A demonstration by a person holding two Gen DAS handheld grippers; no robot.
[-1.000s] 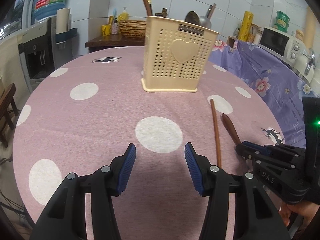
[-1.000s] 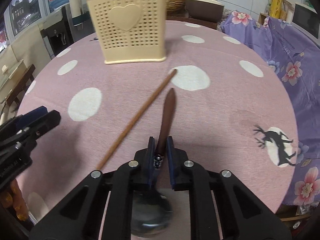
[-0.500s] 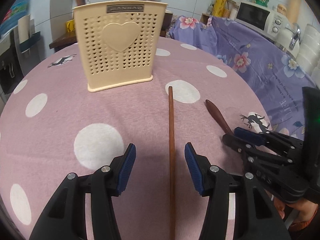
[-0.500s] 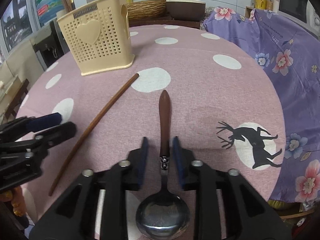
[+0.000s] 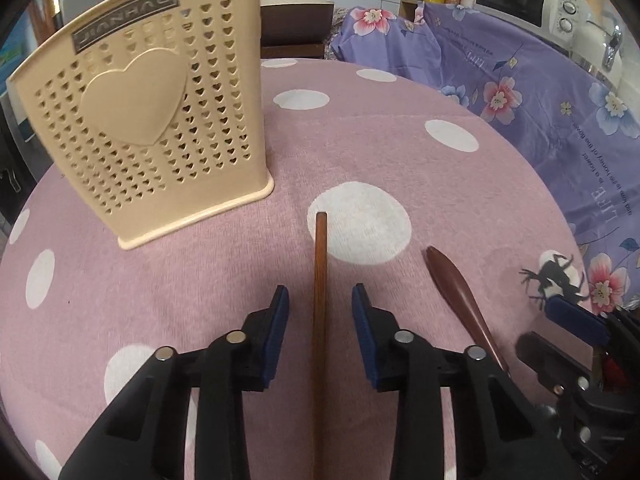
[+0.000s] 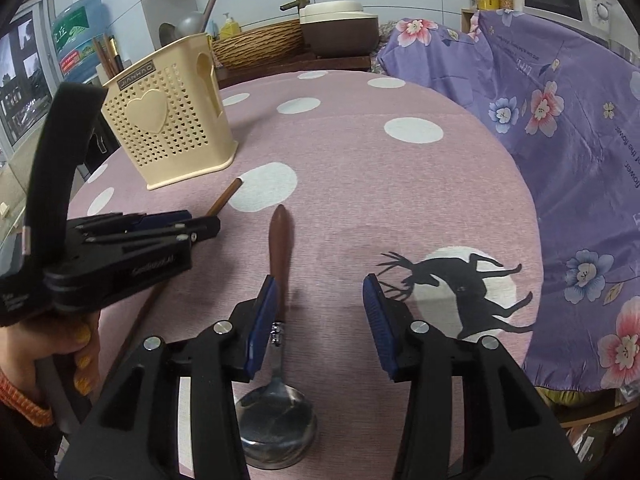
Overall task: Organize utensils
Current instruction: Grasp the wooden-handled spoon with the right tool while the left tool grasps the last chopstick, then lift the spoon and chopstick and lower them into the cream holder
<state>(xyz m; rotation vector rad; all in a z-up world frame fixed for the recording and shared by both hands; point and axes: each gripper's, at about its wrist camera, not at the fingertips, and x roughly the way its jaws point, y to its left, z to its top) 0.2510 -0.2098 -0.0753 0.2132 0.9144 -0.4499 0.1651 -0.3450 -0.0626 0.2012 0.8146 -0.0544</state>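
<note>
Cream plastic holder (image 5: 144,120) with heart-shaped perforations stands upright on the pink polka-dot tablecloth (image 5: 400,168), at about ten o'clock from the left gripper (image 5: 320,332) in the left wrist view. Utensil handles poke out of its top in the right wrist view, though which compartment they sit in cannot be told.

Next comes the wooden chopstick (image 5: 319,300), lying flat and running toward twelve o'clock between the left gripper's blue pads (image 5: 276,332). Its far tip rests on the edge of a white dot. The jaws have just been closing in on it, yet a gap shows on each side of the stick, so the grip is not clenched.

Further right lies the spoon (image 6: 278,264), its brown wooden handle pointing to twelve o'clock and its steel bowl near the lower edge of the right wrist view. The right gripper (image 6: 320,320) stands released over it: the left pad (image 6: 262,324) sits just beside the handle's neck, the other pad well apart.

At three o'clock a purple floral cloth (image 6: 560,140) hangs beyond the table's edge.
</note>
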